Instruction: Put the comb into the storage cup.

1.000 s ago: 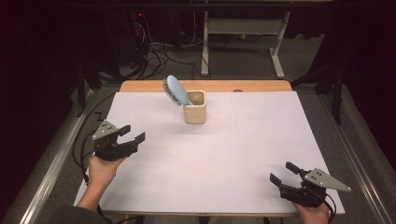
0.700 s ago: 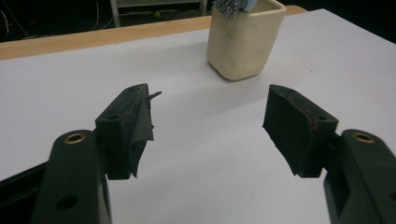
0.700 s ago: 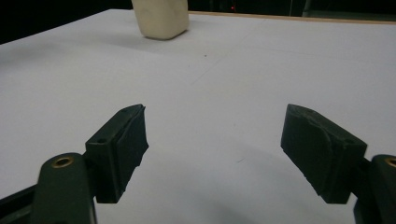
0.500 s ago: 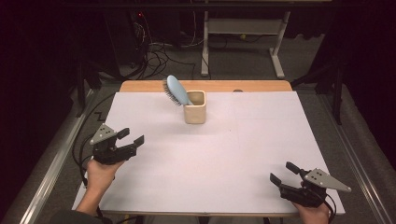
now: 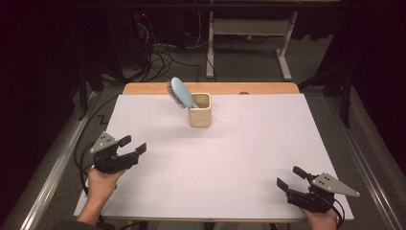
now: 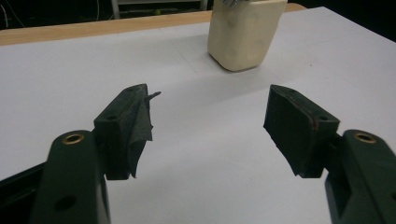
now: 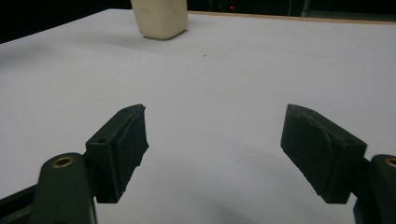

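White table [image 5: 249, 158] — cup [image 5: 199, 109] with hairbrush [image 5: 180, 92] well beyond both claws.

A cream cup [image 5: 200, 110] with rounded corners stands upright on the white sheet, toward the table's far edge and a little left of centre. A light-blue hairbrush [image 5: 181, 92] sits in it handle down, its oval head leaning out up and to the left over the rim, dark bristles facing left and down. In the left gripper view the cup [image 6: 245, 32] stands ahead, slightly right; in the right gripper view [image 7: 159, 17] it is far off at upper left.
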A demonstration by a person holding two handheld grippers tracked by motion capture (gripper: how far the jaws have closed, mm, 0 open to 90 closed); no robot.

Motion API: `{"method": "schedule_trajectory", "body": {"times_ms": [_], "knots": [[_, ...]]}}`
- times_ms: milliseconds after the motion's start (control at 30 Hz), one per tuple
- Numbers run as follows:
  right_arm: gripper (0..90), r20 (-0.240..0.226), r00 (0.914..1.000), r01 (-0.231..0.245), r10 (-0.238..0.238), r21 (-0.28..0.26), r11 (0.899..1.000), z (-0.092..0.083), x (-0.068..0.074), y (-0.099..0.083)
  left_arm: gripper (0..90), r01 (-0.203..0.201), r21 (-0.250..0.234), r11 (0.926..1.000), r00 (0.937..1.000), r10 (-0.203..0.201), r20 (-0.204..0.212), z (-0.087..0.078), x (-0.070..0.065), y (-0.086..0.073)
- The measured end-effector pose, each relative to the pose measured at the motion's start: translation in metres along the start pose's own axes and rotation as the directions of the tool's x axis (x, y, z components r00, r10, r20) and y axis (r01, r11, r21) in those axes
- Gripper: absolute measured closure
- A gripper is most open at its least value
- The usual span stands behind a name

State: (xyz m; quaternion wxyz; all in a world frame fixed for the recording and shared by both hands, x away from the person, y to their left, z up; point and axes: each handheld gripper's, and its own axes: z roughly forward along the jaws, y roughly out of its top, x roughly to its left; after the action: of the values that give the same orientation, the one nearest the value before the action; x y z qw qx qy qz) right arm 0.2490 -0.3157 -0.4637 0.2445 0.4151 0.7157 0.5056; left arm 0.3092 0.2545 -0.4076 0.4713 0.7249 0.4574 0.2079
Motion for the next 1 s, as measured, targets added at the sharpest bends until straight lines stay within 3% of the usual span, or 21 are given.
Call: {"method": "schedule_trajectory", "body": {"times_ms": [1000], "knots": [[23.6, 0.003, 1.0000, -0.004, 0.004, -0.002, 1.000, 0.000, 0.000, 0.000, 31.9, 0.028, 0.014, 0.9995, 0.9996, -0.028, 0.000, -0.005, 0.003, -0.017]]}}
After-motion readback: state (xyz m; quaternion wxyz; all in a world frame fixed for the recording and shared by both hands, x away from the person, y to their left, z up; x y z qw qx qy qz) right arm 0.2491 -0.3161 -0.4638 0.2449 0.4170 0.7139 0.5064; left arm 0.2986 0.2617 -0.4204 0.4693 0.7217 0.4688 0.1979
